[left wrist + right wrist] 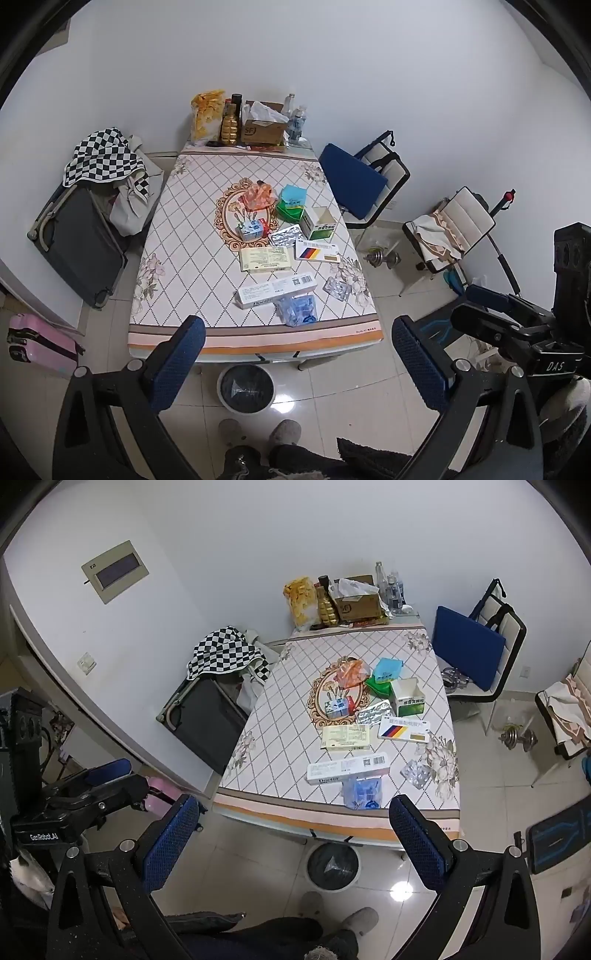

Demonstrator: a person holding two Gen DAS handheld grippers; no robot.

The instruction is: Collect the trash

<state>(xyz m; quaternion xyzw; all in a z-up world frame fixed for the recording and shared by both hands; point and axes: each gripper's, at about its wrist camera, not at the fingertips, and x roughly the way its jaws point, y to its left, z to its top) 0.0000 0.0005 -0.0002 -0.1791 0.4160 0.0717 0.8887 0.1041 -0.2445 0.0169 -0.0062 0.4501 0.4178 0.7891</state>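
The trash lies scattered over the middle and near half of the table, which wears a quilted-look cloth of diamond lines with flower corners and an ornate oval medallion. Counted from the near edge: one crumpled clear bag with blue print, one long white carton lying flat, one silvery blister pack towards the right edge, one flat cream box, one white box with black, red and yellow stripes, a second foil blister sheet, one small blue-and-white carton on the medallion, one open green-and-white box standing upright, one teal tissue pack and one crinkled orange wrapper. The boxes are flat-sided cardboard; the blisters are shiny and dimpled. At the far end stand a brown cardboard box, a yellow snack bag and several bottles, too clustered to count. One round bin with a dark liner sits on the glossy tiled floor just before the table's near edge. The left gripper and right gripper both hang above the floor short of the table, jaws spread wide with nothing between their blue textured pads. Two grey slippers show below.
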